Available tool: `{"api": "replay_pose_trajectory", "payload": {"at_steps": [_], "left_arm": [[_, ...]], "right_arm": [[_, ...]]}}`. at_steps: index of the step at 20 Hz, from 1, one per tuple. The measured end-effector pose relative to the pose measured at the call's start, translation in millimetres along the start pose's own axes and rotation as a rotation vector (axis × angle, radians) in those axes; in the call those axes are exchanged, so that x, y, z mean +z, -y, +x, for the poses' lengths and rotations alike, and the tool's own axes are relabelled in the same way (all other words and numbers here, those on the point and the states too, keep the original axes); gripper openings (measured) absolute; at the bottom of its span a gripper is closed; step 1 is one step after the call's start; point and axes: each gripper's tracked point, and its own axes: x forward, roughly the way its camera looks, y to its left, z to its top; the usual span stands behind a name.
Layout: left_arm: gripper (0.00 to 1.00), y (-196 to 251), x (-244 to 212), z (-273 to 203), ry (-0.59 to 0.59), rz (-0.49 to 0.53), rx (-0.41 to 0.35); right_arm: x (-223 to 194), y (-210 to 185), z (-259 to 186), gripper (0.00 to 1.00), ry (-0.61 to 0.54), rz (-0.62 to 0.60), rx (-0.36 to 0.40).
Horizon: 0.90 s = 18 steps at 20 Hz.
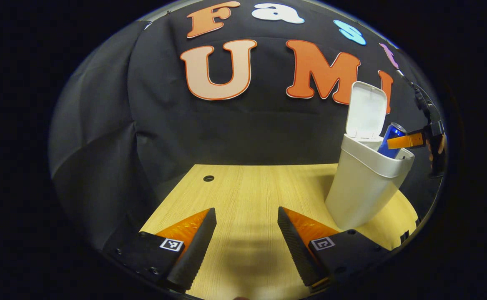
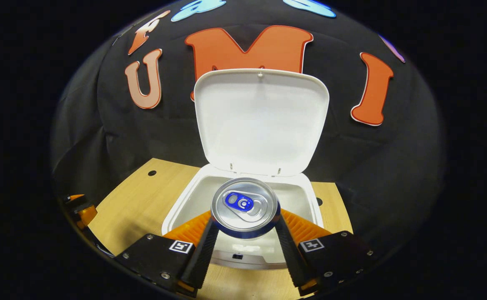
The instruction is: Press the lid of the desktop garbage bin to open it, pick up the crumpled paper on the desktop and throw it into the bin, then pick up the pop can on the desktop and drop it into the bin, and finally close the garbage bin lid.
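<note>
Pop can (image 2: 244, 207) sits between the two fingers of the right gripper (image 2: 245, 233), its silver top and pull tab turned straight back toward that gripper's camera, so its long axis runs forward along the fingers and away from the lens. Both fingers press on its sides, one on each flank just below the rim. Directly beyond and below the can lies the open mouth of the garbage bin (image 2: 172, 216), and past that the lid (image 2: 261, 121) stands upright on its hinge at the far edge, its inner face toward the gripper.

From the left gripper view the same can (image 1: 391, 139) appears far off to the upper right, tilted, with its lower end already inside the bin's rim (image 1: 377, 160) and its top leaning up and away from the raised lid (image 1: 366, 110). The right gripper (image 1: 402, 142) grips it from the far side, and part of a hand (image 1: 438, 150) shows behind it at the edge of the view. The bin stands on the wooden table (image 1: 247, 196), ahead and to the right of the left gripper (image 1: 247, 239).

The left gripper's fingers are spread wide with only bare tabletop between them, hovering low over the near part of the table, well apart from the bin.
</note>
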Motion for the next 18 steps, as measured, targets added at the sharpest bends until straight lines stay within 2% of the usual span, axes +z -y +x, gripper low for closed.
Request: {"api": "replay_pose_trajectory", "payload": {"at_steps": [8,9,10,18], "left_arm": [[0.95,-3,-5,4,-0.012,-0.004,0.007],[0.95,-4,-5,5,-0.011,-0.005,0.005],[0.95,-3,-5,5,-0.012,-0.005,0.003],[0.95,-6,-6,8,-0.010,-0.001,0.005]], "right_arm": [[-10,-3,1,0.80,-0.060,0.041,0.013],[-10,-4,1,0.76,-0.061,0.042,0.015],[-9,-4,1,0.81,-0.059,0.044,0.017],[18,0,-7,0.81,-0.005,0.016,-0.003]]}}
